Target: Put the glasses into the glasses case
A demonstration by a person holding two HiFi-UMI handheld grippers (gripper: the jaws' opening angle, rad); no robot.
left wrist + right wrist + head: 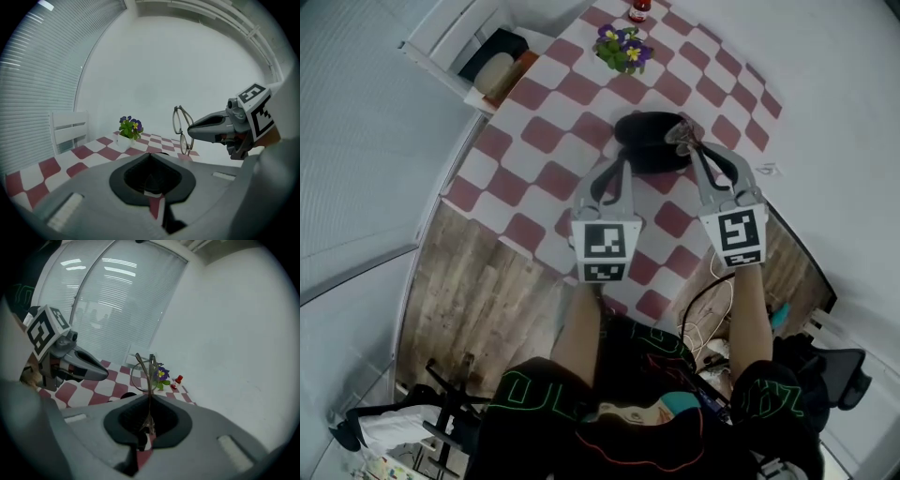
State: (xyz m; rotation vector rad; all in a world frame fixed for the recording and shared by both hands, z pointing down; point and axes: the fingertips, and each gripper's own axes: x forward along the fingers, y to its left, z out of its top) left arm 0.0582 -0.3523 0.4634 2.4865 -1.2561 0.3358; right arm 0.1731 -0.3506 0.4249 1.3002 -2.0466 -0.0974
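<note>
Closest in, the right tool has its jaws pressed nearly together on one thin arm of the glasses. It pinches them so the wire frame stands on end in the air, one lens above the other. The glasses hang just over the right rim of the black glasses case. The case lies on the middle of the worktop, a little toward its right-hand edge.

The left tool comes at the case from the near-left, its tips at the rim. Its jaws are drawn close with only a narrow slit between them, and I cannot tell whether they nip the rim.

A red-and-white checked cloth covers the worktop. Toward the far edge stands a small pot of purple and yellow flowers, and beyond it, right at that edge, a little red bottle. A white chair stands off the far-left side, and a wooden floor shows below the near edge.
</note>
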